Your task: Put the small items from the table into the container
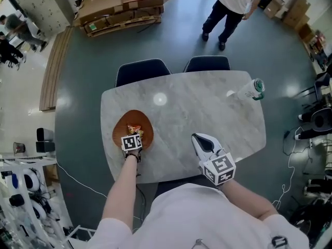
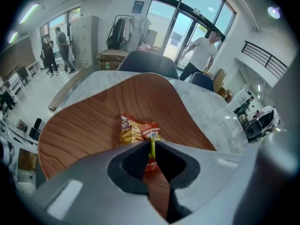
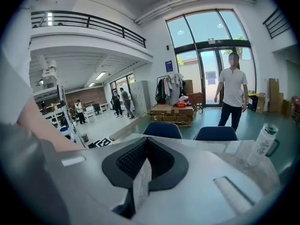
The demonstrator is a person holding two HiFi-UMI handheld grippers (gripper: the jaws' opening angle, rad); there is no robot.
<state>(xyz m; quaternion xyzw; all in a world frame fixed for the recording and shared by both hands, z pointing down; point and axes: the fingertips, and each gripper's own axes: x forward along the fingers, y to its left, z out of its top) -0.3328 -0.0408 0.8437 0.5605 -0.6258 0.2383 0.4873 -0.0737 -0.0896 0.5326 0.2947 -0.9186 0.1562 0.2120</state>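
A wooden bowl [image 1: 124,131] sits on the left part of the marble table [image 1: 207,108]. An orange-and-red snack packet [image 2: 131,128] lies inside the bowl [image 2: 84,125]. My left gripper [image 1: 133,137] hangs over the bowl's near rim. In the left gripper view this gripper [image 2: 151,145] is shut on a small red-and-green packet [image 2: 151,161], held just above the bowl's floor. My right gripper [image 1: 197,137] rests low over the table's near right part, pointing away from me. In the right gripper view it [image 3: 146,149] is shut with nothing between its jaws.
A white cup with a green lid [image 1: 251,89] stands at the table's far right corner, also seen in the right gripper view [image 3: 264,143]. Two dark blue chairs [image 1: 142,70] [image 1: 207,63] stand at the far side. A person [image 1: 231,9] stands on the floor beyond them.
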